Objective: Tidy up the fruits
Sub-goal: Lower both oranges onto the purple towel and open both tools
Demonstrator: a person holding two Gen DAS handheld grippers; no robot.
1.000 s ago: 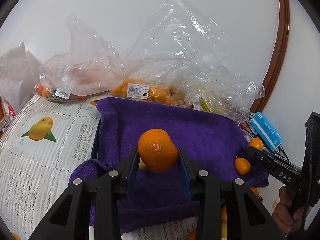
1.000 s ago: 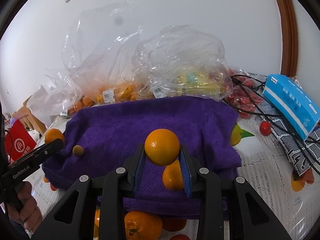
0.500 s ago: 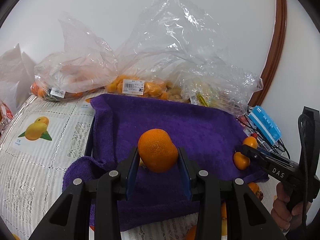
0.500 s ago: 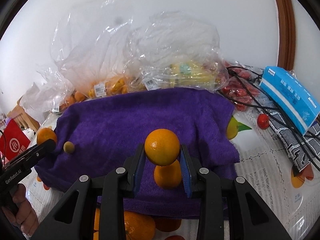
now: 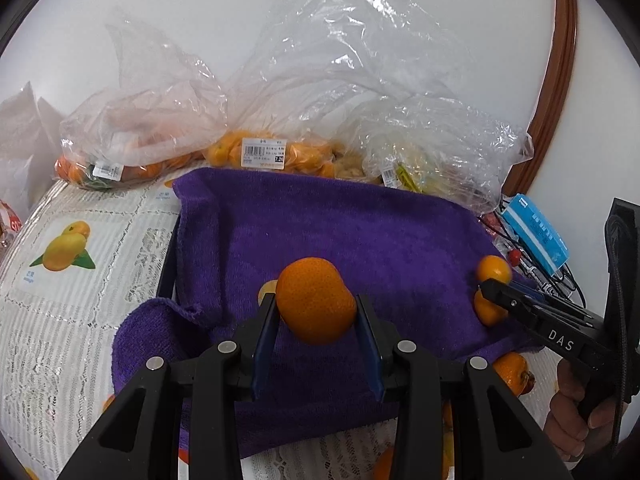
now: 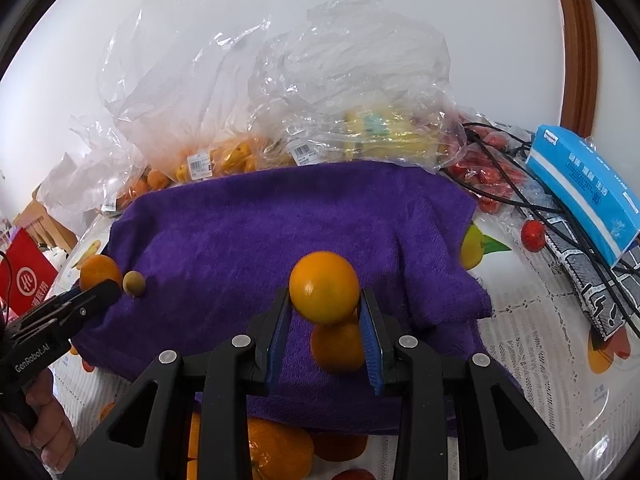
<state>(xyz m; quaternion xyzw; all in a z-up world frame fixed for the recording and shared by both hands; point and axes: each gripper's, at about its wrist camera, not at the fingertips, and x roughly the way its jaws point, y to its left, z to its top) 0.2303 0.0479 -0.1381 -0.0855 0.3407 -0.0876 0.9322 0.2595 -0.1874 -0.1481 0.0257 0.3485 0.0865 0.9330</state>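
Over purple towel [image 5: 360,236], L tongs [image 5: 316,316] & R tongs [image 6: 325,316] clamp oranges, mid-cloth bare.

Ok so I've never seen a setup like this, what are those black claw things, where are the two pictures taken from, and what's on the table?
There is no robot here. A person holds a handheld two-finger gripper in each hand, and each one carries a wide-angle camera that looks forward along its fingers. So one picture is the left gripper's own view, the other the right gripper's.

Each gripper is shut on a fruit: the left holds an orange, the right a yellow-orange fruit. Each view also catches the other gripper at its edge, with the person's hand on the handle.

On the table a purple towel lies spread out, with a few small fruits on it. Behind it sit clear bags of fruit. To the right are a blue box and black cables.
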